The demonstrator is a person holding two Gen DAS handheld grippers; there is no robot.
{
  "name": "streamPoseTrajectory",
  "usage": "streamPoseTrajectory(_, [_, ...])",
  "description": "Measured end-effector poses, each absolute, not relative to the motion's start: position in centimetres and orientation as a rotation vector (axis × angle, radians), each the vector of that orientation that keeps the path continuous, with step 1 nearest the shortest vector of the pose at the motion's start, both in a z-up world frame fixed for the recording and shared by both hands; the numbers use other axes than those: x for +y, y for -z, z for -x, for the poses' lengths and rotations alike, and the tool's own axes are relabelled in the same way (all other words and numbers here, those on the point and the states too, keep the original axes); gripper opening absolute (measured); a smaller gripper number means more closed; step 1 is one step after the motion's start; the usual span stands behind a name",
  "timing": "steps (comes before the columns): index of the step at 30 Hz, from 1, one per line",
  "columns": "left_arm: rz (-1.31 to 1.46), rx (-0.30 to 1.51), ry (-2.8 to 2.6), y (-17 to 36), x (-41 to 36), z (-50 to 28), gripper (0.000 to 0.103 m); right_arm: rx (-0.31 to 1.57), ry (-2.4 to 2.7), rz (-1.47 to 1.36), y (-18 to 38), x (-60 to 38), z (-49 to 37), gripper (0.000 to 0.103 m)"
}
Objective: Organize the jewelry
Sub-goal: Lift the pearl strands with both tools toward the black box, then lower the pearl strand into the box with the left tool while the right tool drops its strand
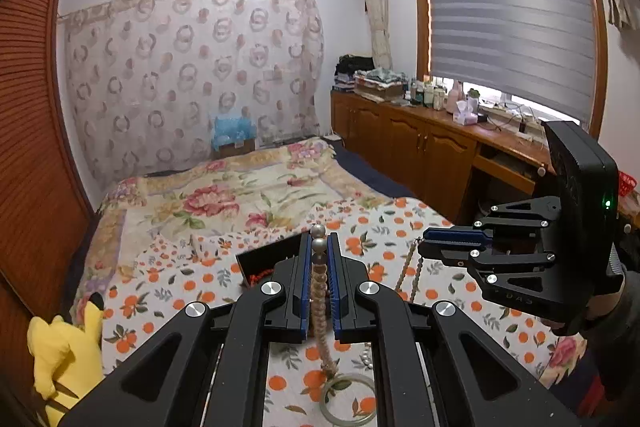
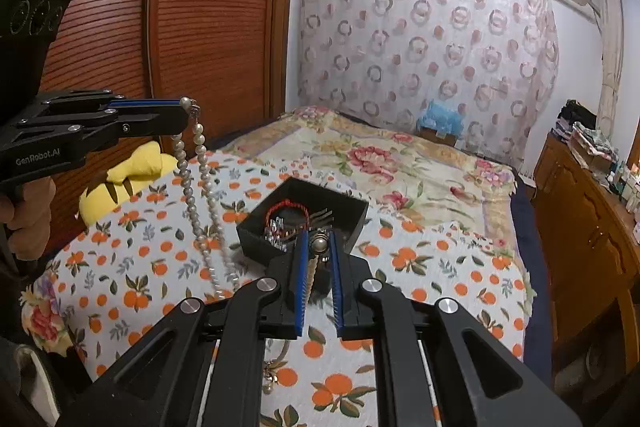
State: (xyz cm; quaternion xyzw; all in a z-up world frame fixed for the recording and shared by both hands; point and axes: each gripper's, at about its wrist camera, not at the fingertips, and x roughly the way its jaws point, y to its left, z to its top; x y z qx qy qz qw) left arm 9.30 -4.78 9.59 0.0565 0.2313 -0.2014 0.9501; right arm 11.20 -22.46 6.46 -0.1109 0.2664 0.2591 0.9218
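A pearl necklace [image 2: 200,195] hangs in a long loop between both grippers above the bed. My left gripper [image 1: 319,241] is shut on one end of the necklace [image 1: 319,279], and it also shows in the right wrist view [image 2: 188,115]. My right gripper [image 2: 319,241] is shut on the other end of the necklace, a round bead showing between its fingertips; it also shows in the left wrist view [image 1: 420,245]. A black jewelry box [image 2: 304,223] lies open on the orange-print quilt just beyond the right gripper, holding a red bracelet [image 2: 288,209] and a hair clip.
A pale jade bangle [image 1: 349,399] lies on the quilt [image 1: 400,227] under the left gripper. A yellow plush toy [image 2: 120,183] sits at the bed's left edge by the wooden wardrobe [image 2: 180,7]. A wooden cabinet [image 1: 420,147] with clutter stands on the right.
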Motion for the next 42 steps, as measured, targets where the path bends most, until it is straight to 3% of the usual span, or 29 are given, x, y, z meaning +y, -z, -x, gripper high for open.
streamPoseTrajectory(26, [-0.081,0.417,0.395,-13.2,-4.2,-16.0,0.007,0.421,-0.536,0.233,-13.7,-22.4,-16.5,0.012])
streamPoseTrajectory(42, [-0.057,0.627,0.393,-3.3,-3.3,-20.4,0.007,0.39,-0.537,0.267,-15.8,-20.6,-21.7,0.012])
